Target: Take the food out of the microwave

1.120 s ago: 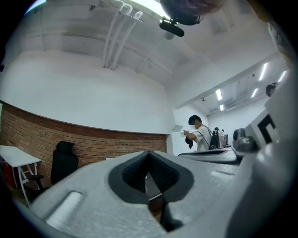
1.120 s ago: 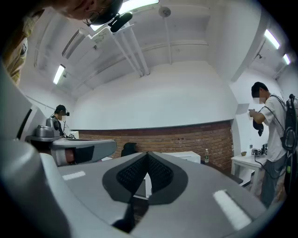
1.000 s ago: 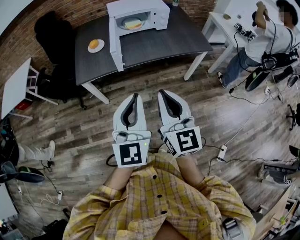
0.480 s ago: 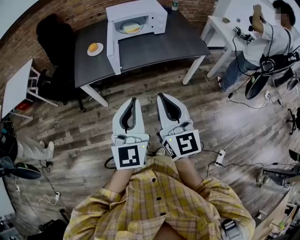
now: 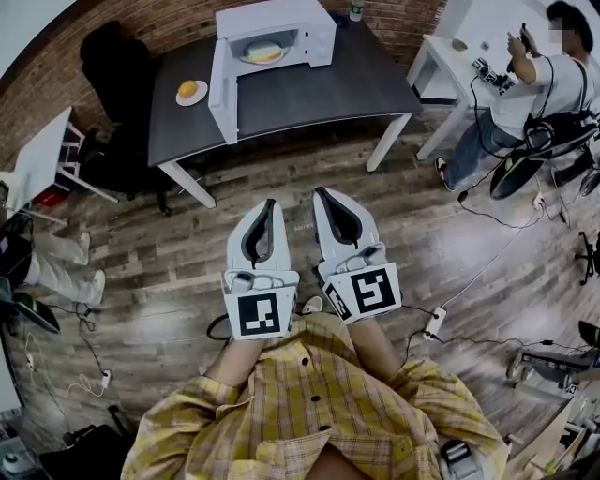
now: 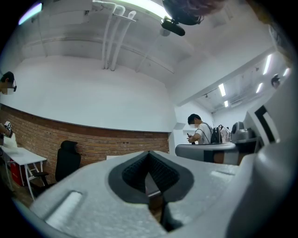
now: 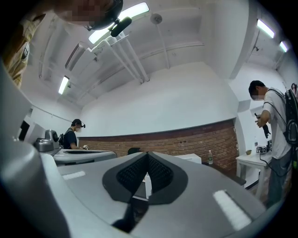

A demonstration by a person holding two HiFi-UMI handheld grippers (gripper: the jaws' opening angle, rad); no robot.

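A white microwave (image 5: 281,23) stands at the back of a dark table (image 5: 309,89), its door (image 5: 222,92) swung open to the left. Inside lies a plate with yellowish food (image 5: 264,52). A second small plate with an orange piece of food (image 5: 191,91) sits on the table left of the door. My left gripper (image 5: 270,202) and right gripper (image 5: 322,192) hang side by side over the wooden floor, well short of the table. Both are shut and hold nothing. In the gripper views, the left gripper's (image 6: 149,154) and right gripper's (image 7: 147,155) dark pads meet.
A black office chair (image 5: 112,66) stands left of the table, with a white side table (image 5: 37,169) nearer. At the right a person (image 5: 539,84) stands by a white table (image 5: 450,42). Cables and a power strip (image 5: 433,323) lie on the floor.
The head view has swung slightly, so things at the left edge now sit higher in the picture. Both grippers stay shut and side by side, held the same way.
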